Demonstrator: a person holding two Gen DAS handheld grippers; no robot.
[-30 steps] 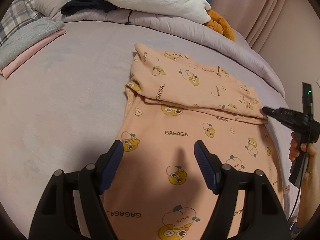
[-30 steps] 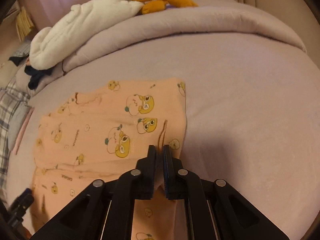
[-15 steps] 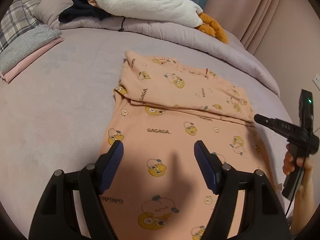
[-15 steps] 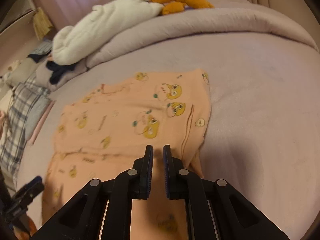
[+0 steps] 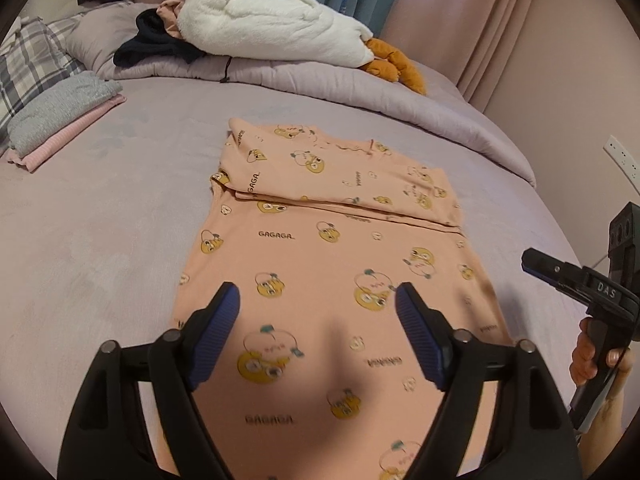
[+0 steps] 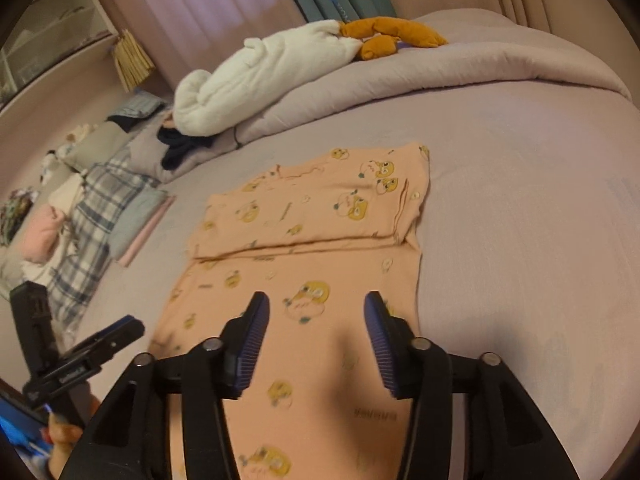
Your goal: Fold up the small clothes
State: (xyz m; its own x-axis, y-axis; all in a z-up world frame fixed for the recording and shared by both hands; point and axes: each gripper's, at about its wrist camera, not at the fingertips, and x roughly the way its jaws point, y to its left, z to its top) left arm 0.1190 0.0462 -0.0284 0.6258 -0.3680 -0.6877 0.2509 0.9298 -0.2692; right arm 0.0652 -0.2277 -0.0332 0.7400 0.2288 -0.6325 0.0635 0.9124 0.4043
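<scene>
A peach garment point(image 5: 320, 248) printed with yellow cartoon faces lies flat on the lilac bed point(image 5: 100, 240). Its far part is folded back over itself into a band point(image 6: 320, 200). My left gripper point(image 5: 317, 294) hovers over the garment's near half, its jaws opening, with nothing between the blue pads. My right gripper point(image 6: 316, 300) hangs above the same near half toward the right edge, its jaws also opening and empty. In the left wrist view the right gripper point(image 5: 536, 264) shows beside the garment, held by a hand point(image 5: 592, 344). In the right wrist view the left gripper point(image 6: 120, 332) shows at the far left.
A grey and pink folded stack point(image 5: 60, 120) sits at the left by a plaid pillow point(image 5: 28, 64). Along the bed's far side runs a rolled duvet point(image 5: 360, 92) carrying a white plush point(image 5: 272, 32), an orange plush point(image 5: 396, 64) and a dark garment point(image 5: 156, 44).
The right gripper's jaws, shut a second ago at the fold's edge, have spread apart. Both grippers have drawn back toward the garment's near end and risen a little. The left jaws have widened slightly.
</scene>
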